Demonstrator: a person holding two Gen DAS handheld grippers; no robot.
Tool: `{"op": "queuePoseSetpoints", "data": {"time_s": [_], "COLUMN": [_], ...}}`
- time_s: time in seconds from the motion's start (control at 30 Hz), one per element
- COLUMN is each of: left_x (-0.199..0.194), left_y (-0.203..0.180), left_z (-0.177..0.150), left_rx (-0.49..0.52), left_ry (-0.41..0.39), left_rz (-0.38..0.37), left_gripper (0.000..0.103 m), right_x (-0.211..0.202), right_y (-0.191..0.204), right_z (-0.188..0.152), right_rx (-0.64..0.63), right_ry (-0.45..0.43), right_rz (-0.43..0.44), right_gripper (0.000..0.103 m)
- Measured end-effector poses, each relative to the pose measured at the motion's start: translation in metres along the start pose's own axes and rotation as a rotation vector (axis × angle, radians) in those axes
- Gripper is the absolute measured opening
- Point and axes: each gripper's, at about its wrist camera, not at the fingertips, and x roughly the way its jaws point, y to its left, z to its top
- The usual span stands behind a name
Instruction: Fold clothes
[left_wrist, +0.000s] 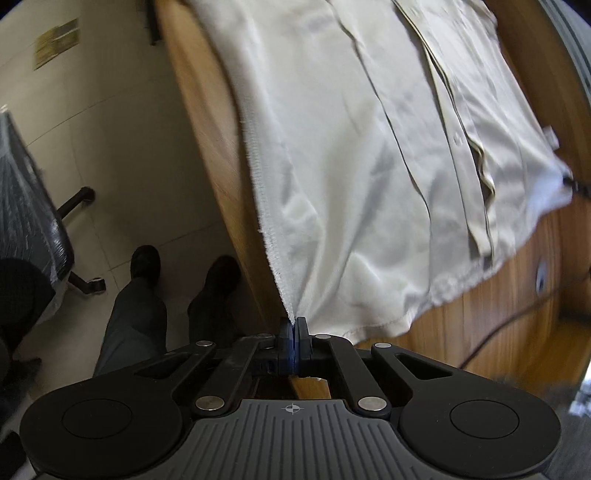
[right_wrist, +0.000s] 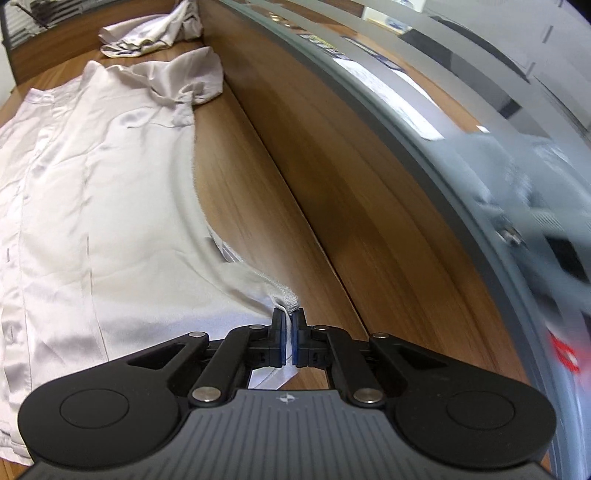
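My left tongs (left_wrist: 294, 326) are clamped tight on a corner of the shirt (left_wrist: 369, 166), right at its frayed hem, with the cloth pulled up into a taut peak between the pads. My right tongs (right_wrist: 290, 317) are pinched shut on the opposite hem corner of the shirt (right_wrist: 92, 184), a bit of stitched edge poking out above the pads. Both tongs point steeply down at the table (right_wrist: 295, 184). The shirt lies spread flat on the table, its near side hanging over the edge above my shoes (left_wrist: 146, 262). A second crumpled garment (right_wrist: 147, 33) sits at the far end. The right side of the right view is blurred; I cannot make out what stands behind the glass panel (right_wrist: 461, 92).
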Motion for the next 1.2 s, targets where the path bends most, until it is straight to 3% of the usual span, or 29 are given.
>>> {"op": "queuePoseSetpoints", "data": {"time_s": [0.43,0.5,0.57,0.6,0.73,0.87,1.0,1.2], "left_x": [0.036,0.037,0.028,0.023,-0.010,-0.045,-0.077,-0.095], "left_y": [-0.022,-0.026,-0.027,-0.027,-0.025,-0.043,-0.061,-0.088], "left_z": [-0.003,-0.002,0.002,0.004,0.014,0.028,0.059,0.104], "left_rx": [0.360,0.410,0.451,0.472,0.530,0.645,0.763,1.036], "left_ry": [0.298,0.327,0.333,0.335,0.279,0.148,0.023,-0.136], "left_rz": [-0.069,-0.075,-0.092,-0.100,-0.112,-0.082,-0.081,-0.074], "left_gripper": [0.005,0.013,0.028,0.030,0.033,0.037,0.041,0.044], "right_x": [-0.026,-0.031,-0.041,-0.048,-0.079,-0.117,-0.153,-0.203], "right_y": [-0.018,-0.015,-0.012,-0.011,0.000,0.019,0.047,0.114], "right_z": [-0.034,-0.034,-0.034,-0.033,-0.027,-0.032,-0.051,-0.102], "right_rx": [0.095,0.101,0.117,0.130,0.200,0.278,0.353,0.550], "right_ry": [0.124,0.114,0.094,0.077,-0.003,-0.081,-0.135,-0.212], "right_rz": [-0.191,-0.209,-0.226,-0.230,-0.229,-0.211,-0.203,-0.222], "right_gripper": [0.004,0.009,0.032,0.034,0.034,0.035,0.035,0.035]}}
